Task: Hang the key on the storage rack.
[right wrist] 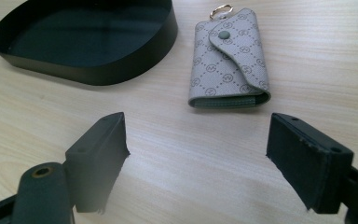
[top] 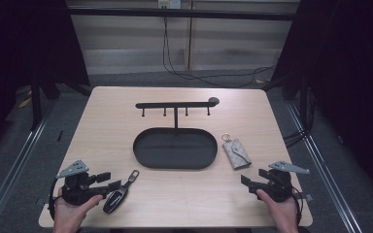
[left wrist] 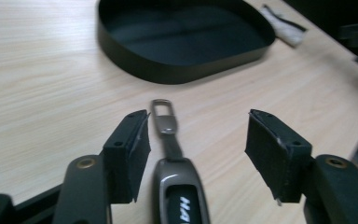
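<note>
- The left gripper rests at the table's near left corner with its jaws apart and grasping nothing; the car key lies flat between them, close to one pad, its metal loop pointing toward the black oval tray.
- The right gripper sits at the near right, jaws released and wide; the grey key pouch lies ahead of it, just beside the tray.
- A black hook rack stands behind the tray.

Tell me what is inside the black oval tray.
Nothing shows inside the black oval tray: its dark floor looks bare in the high view. From each hand-held gripper's view, the near wall covers a strip of the floor behind it.
</note>
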A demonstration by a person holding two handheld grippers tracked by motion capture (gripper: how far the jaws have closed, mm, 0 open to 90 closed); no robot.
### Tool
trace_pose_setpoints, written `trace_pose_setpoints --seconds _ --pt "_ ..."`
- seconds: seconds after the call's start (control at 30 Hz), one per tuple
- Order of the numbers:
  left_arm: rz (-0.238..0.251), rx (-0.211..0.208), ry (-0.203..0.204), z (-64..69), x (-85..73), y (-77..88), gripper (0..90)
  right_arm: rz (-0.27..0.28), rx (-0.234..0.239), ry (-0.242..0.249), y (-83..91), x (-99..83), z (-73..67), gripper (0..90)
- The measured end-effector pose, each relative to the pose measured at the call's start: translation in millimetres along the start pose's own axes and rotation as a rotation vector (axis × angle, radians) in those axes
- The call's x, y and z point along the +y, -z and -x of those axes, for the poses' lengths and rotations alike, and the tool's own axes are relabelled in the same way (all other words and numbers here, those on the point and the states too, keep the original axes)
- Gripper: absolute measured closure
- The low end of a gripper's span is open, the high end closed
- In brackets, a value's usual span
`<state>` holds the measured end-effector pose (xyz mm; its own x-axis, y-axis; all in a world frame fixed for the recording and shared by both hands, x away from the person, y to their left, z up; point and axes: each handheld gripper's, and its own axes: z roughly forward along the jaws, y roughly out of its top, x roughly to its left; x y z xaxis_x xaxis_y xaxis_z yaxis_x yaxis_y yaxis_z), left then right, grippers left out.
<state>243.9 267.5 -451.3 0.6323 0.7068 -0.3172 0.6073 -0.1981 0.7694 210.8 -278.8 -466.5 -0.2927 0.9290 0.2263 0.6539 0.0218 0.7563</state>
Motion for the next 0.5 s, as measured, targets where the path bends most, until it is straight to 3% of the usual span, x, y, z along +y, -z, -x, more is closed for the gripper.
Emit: trace_pose_setpoints --seconds 0.13,0.33,0.5 --pt "-0.016 -0.022 0.011 -2.5 1.4 -1.7 41.1 0.003 -0.005 -0.005 0.7 -0.4 1.3 20.3" --pt "-0.071 -0.006 0.006 -2.9 1.8 -7.2 38.3 -0.005 0.023 0.002 2.1 -0.7 -0.2 20.3" --pt "-0.097 -0.015 -0.020 -0.8 4.1 -8.5 38.4 -0.005 0.034 0.005 3.8 -0.8 -1.2 21.6"
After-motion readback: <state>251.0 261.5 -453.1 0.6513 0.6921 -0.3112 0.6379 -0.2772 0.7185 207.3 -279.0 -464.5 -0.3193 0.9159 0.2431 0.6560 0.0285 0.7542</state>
